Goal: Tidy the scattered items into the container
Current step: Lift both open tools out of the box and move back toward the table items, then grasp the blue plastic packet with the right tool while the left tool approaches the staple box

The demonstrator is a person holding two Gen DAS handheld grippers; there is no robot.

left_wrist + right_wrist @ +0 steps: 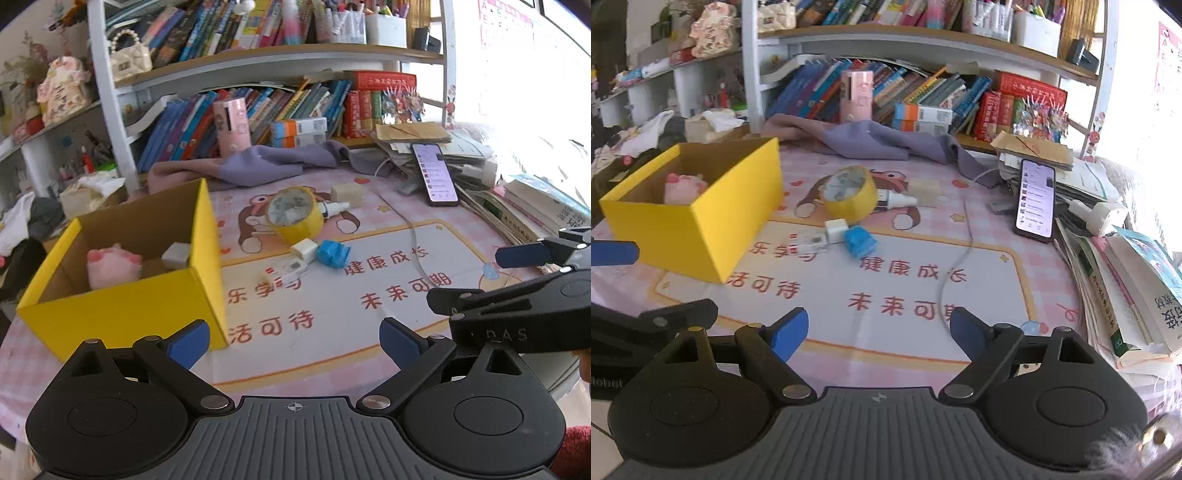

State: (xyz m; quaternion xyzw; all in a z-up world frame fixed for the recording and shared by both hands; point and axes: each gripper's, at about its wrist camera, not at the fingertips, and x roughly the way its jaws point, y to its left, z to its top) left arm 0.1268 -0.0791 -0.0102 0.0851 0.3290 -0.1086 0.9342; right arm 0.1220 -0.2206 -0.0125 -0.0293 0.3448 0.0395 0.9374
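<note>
Left wrist view shows my left gripper (294,338) spread wide and holding nothing, with the yellow box (122,310) just ahead to its left; a pink plush (113,266) and a white block (176,254) already lie inside, so I judge the job partly done. Ahead of my right gripper (878,329), also apart and empty, the yellow tape roll (850,195), white dropper bottle (897,199), white charger plug (836,229) and crumpled blue piece (860,242) wait clustered on the mat (960,332).
</note>
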